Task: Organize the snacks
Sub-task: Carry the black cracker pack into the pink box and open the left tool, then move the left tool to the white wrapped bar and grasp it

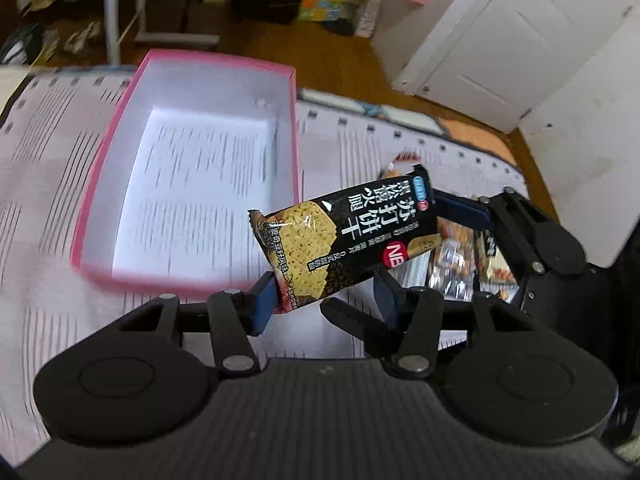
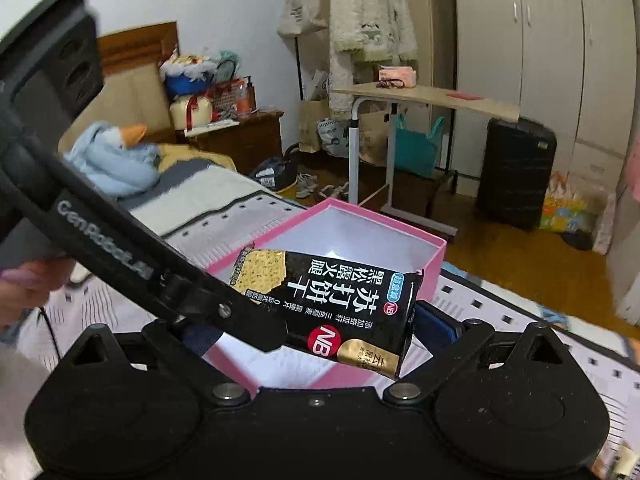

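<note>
In the left wrist view, the left tool (image 1: 325, 294) stands wide apart around the lower end of a black cracker packet (image 1: 344, 240), its blue pads either side; whether they touch the wrapper is unclear. The packet hangs tilted just beside the near right corner of a pink box (image 1: 294, 136) on the patterned bed cover (image 1: 48, 168). More snack packets (image 1: 472, 264) lie behind, beside the right tool (image 1: 440, 216). In the right wrist view, the right tool (image 2: 320, 330) is closed on the cracker packet (image 2: 332, 304), holding it over the pink box (image 2: 434, 264), with the left tool's black arm (image 2: 160, 268) crossing in front.
</note>
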